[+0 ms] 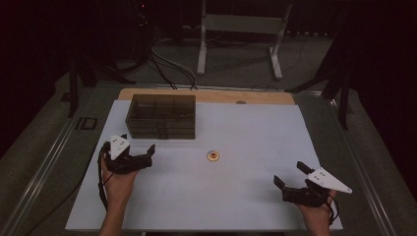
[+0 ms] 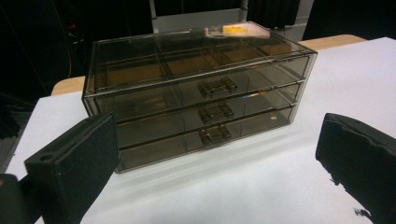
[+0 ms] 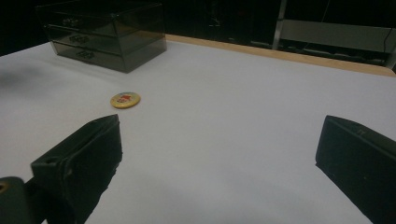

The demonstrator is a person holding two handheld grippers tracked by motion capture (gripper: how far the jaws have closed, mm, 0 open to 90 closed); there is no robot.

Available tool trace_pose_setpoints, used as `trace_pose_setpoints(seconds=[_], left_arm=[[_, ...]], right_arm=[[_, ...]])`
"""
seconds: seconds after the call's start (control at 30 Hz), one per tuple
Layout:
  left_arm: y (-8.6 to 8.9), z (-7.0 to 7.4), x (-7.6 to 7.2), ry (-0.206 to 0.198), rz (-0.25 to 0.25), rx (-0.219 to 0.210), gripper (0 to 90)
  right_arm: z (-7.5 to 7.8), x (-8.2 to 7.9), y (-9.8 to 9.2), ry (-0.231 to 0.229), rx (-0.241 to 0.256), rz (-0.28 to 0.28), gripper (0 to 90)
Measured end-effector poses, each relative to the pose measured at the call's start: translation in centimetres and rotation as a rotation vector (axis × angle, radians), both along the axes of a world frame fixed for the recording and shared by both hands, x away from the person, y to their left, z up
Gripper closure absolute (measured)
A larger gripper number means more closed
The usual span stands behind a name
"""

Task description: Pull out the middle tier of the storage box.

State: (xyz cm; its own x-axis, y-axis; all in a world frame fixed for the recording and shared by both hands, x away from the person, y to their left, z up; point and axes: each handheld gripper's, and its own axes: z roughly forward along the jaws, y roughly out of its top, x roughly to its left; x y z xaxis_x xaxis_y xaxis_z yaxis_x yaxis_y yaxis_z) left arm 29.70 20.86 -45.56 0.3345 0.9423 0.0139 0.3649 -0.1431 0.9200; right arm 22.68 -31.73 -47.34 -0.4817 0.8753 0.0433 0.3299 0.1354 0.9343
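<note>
A smoky clear box of three shut drawers [image 1: 161,116] stands at the back left of the white board [image 1: 255,128]. A small round yellow badge [image 1: 213,156] lies flat near the middle. My left gripper [image 1: 137,143] hovers just in front of the box, open and empty. In the left gripper view the drawer box [image 2: 196,93] faces me with its three handles between the spread jaws of the left gripper [image 2: 215,140]. My right gripper [image 1: 288,173] is open and empty at the front right. In the right gripper view, the badge [image 3: 125,99] lies ahead to the left of the right gripper [image 3: 219,135], with the drawer box [image 3: 105,32] beyond.
A strip of wooden tabletop [image 1: 206,95] shows behind the board, with a small dark spot [image 1: 241,102] on it. A pale yellow-marked item [image 2: 236,30] sits at the box's far top edge. Cables [image 1: 164,64] and a white stand [image 1: 241,39] are on the floor beyond.
</note>
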Motion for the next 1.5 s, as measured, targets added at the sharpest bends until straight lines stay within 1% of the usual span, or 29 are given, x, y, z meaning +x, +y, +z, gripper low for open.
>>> trace_pose_setpoints(seconds=[0.2, 0.47, 0.7, 0.8, 1.2, 1.5], left_arm=[[-0.2, -0.2, 0.4, 0.004, 0.002, -0.005, 1.0], [-0.6, -0.5, 1.2, 0.015, 0.003, 0.007, 1.0], [-0.6, -0.5, 1.6, 0.013, 0.007, 0.002, 1.0], [-0.7, -0.7, 1.9, 0.022, 0.012, 0.001, 1.0], [-1.1, -1.3, 2.6, 0.039, 0.017, 0.002, 1.0], [-1.5, -2.0, 3.5, 0.062, 0.022, -0.002, 1.0]], right_arm=[[0.0, 0.0, 0.0, 0.000, 0.002, 0.000, 0.4], [0.0, 0.0, 0.0, -0.004, 0.003, -0.003, 0.4], [0.1, 0.0, -0.1, -0.006, 0.002, -0.005, 0.4], [0.0, 0.0, -0.1, -0.004, 0.003, -0.006, 0.4], [0.1, 0.0, -0.1, -0.005, 0.006, -0.008, 0.4], [0.1, 0.0, -0.2, -0.005, 0.007, -0.009, 0.4]])
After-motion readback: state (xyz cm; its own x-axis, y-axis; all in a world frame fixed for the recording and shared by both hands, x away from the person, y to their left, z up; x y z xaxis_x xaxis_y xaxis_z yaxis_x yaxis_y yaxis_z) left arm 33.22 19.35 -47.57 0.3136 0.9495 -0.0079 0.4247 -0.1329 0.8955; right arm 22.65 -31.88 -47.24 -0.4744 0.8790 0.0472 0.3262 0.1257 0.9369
